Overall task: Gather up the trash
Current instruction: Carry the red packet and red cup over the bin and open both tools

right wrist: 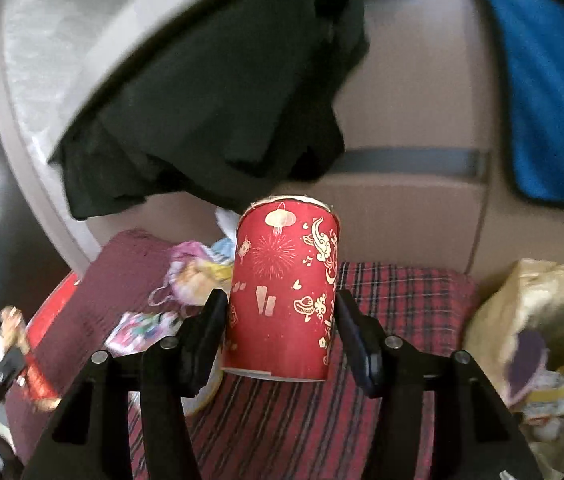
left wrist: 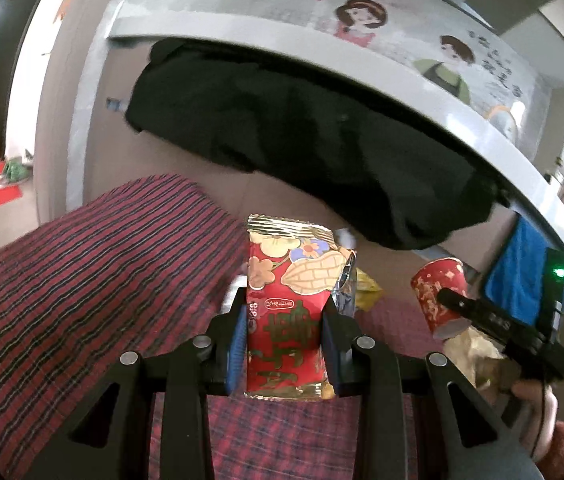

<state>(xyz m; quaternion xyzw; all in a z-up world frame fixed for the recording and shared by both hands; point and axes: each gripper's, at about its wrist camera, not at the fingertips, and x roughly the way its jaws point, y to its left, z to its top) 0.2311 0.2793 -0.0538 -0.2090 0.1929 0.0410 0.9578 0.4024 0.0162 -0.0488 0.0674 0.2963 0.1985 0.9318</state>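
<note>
One red paper cup (right wrist: 284, 300) is being counted, and every other place is being given from it. One red snack packet (left wrist: 286, 312) is being seen to its left in the left wrist view. Three crumpled wrappers are being counted left of the cup: one pink (right wrist: 185, 280), one yellow (right wrist: 217, 270), one multicoloured (right wrist: 141, 330). One pale plastic bag (right wrist: 542, 340) is being counted to its right, one black garment (right wrist: 209, 120) above it, one blue cloth (right wrist: 542, 92) above and to its right.
</note>
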